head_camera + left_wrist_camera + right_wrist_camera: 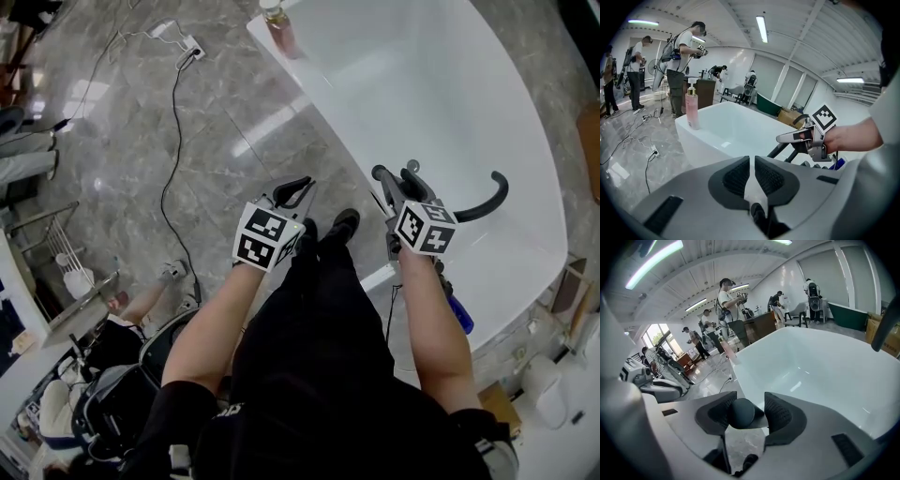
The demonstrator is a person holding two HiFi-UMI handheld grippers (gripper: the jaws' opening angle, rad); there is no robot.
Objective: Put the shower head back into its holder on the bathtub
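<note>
Left hand-held gripper (302, 190) pressed together; right hand-held gripper (396, 178) spread; both angled down.

White bathtub (441, 103), pink bottle (692, 108), grey marbled floor (122, 122)

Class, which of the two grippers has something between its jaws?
The right gripper: a dark round knob sits between its parted jaws; the left gripper is shut and empty.

Tub (450, 94) is right ahead of the right gripper (394, 178), with a round knob (740, 412) between its jaws and a bottle (278, 28) on the far rim. The left gripper (302, 189) is alongside, over the floor (216, 141).
</note>
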